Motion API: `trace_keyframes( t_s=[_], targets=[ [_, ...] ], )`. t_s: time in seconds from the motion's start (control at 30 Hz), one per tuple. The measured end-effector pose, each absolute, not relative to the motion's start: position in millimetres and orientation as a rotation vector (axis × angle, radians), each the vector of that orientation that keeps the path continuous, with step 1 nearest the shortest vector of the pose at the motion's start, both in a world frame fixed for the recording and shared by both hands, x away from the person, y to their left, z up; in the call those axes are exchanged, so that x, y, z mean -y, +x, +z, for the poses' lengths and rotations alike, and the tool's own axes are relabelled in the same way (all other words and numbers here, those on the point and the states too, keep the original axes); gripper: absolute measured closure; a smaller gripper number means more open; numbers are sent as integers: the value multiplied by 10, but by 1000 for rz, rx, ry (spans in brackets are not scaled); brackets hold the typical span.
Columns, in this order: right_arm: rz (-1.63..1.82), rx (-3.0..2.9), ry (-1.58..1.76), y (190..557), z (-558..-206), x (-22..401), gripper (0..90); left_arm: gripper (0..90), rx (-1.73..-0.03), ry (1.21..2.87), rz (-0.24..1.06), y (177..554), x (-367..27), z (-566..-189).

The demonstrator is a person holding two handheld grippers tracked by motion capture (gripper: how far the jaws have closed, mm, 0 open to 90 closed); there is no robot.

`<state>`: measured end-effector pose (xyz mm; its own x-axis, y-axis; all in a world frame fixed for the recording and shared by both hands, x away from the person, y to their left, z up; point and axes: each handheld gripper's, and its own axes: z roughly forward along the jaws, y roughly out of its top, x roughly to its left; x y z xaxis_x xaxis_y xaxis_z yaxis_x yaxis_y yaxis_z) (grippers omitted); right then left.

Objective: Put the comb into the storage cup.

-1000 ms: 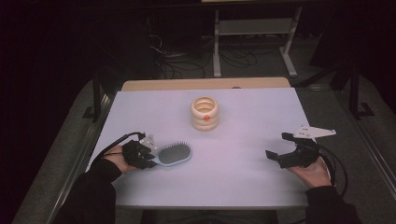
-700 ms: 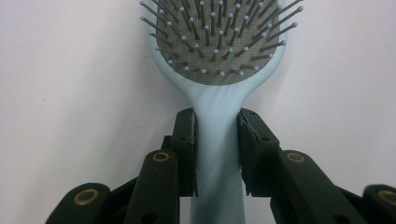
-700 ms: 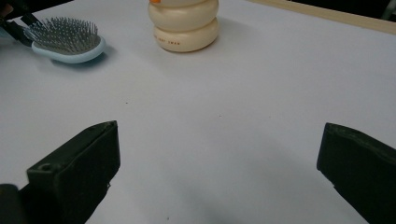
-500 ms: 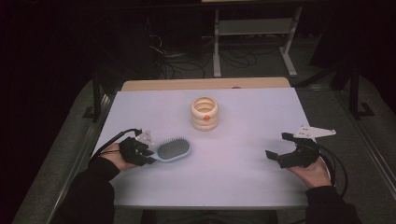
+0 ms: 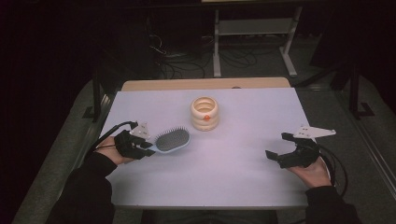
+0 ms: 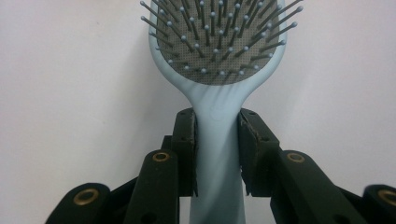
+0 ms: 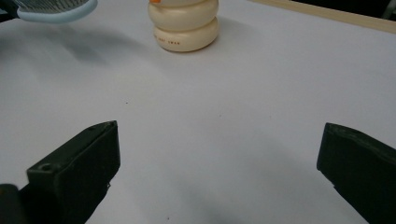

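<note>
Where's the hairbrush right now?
High view: the light blue hairbrush is at the table's left side, handle clamped in the left gripper, bristles up, head pointing toward the cream ringed holder.

One light-blue hairbrush (image 5: 172,140), one cream ringed holder (image 5: 205,113) beside it on the one worktop (image 5: 243,158), and two handheld grippers.

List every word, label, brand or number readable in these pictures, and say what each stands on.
Nothing can be read for certain.
Small dark print on the lower ring of the cream ringed container, seen in the right gripper view: too small and blurred to read.
Blue hairbrush: no lettering visible.
White table: no markings.
</note>
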<state>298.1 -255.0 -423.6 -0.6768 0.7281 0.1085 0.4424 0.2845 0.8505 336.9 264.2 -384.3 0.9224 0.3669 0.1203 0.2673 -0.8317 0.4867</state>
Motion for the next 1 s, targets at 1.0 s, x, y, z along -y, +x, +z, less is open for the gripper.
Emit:
trace_keyframes(
  t_s=[1.0],
  targets=[
    [1356,-2318,987,3045,-3983,2435,0,704,-354,2566,432,3409,-2306,-3288]
  ],
)
